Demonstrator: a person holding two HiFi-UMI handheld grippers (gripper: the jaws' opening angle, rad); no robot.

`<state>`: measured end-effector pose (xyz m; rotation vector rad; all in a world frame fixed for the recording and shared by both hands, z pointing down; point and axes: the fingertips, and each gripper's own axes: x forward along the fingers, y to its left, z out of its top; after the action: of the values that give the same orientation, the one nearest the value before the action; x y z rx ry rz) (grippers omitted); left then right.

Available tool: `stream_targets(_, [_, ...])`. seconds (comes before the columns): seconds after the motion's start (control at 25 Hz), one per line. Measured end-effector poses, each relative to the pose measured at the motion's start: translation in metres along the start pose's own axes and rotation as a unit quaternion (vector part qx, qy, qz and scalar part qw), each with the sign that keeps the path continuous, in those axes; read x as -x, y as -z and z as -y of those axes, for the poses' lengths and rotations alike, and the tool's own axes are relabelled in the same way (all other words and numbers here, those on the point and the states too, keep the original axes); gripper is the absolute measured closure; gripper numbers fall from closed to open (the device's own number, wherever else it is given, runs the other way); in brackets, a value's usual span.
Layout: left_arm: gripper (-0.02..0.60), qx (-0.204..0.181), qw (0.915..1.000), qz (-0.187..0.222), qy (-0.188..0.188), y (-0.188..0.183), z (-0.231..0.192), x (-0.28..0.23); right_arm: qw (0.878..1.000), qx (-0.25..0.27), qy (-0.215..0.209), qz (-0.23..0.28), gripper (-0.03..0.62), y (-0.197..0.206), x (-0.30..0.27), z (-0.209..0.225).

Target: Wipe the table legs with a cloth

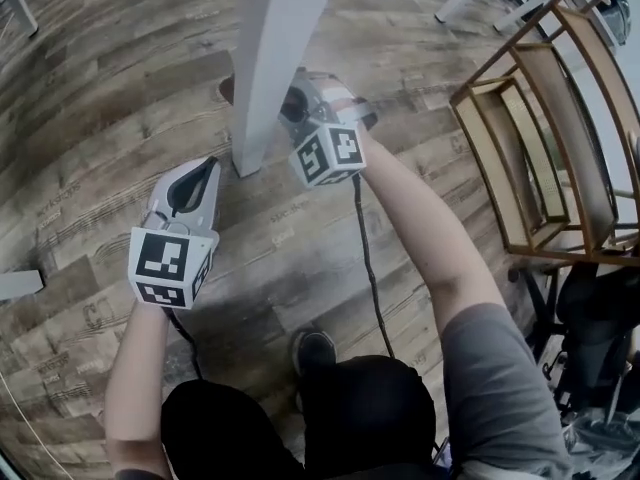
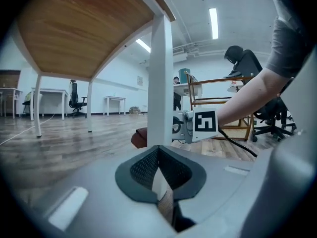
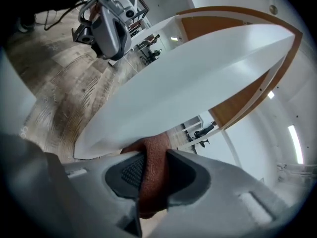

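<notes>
Right gripper (image 3: 148,166): we note it clamped on a reddish-brown cloth (image 3: 153,152), which is pressed to the white table leg (image 3: 188,78) low down, near its foot.
Cloth, head view: we see an edge showing past the leg's far side (image 1: 227,90), just above the wood-plank floor (image 1: 100,118).
Left gripper (image 1: 205,168): jaws closed together and empty, aimed at the same leg and not touching it.
Surroundings: a wooden shelf frame (image 1: 540,148) stands well apart, to our right.
</notes>
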<state>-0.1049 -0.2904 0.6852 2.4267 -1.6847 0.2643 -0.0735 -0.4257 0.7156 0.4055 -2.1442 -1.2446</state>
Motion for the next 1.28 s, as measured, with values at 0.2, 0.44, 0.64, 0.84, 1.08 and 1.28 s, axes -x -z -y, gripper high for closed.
stream_targets(0.2, [0.562, 0.018, 0.9995, -0.026, -0.007, 0.032, -0.009, 0.002, 0.998, -0.029, -0.031, -0.042, 0.507, 0.021, -0.016, -0.047])
stream_targets(0.44, [0.562, 0.026, 0.9987, -0.043, 0.004, 0.049, -0.009, 0.002, 0.995, -0.05, -0.027, -0.085, 0.508, 0.027, -0.026, -0.066])
stream_targets(0.64, [0.562, 0.033, 0.9983, -0.047, 0.004, 0.054, -0.005, 0.005, 0.985, -0.072, -0.033, -0.153, 0.508, 0.048, -0.017, -0.078])
stream_targets(0.84, [0.563, -0.019, 0.9985, -0.028, 0.044, 0.025, 0.013, 0.018, 0.968, -0.145, 0.019, -0.205, 0.508, 0.064, 0.019, -0.05])
stream_targets(1.08, [0.562, -0.004, 0.9999, -0.005, 0.015, -0.052, 0.024, 0.026, 0.955, -0.207, 0.036, -0.208, 0.508, 0.041, 0.084, -0.004])
stream_targets(1.28, [0.563, -0.048, 0.9975, -0.005, 0.052, -0.103, 0.079, 0.055, 0.934, -0.295, 0.055, -0.195, 0.508, 0.016, 0.142, 0.017])
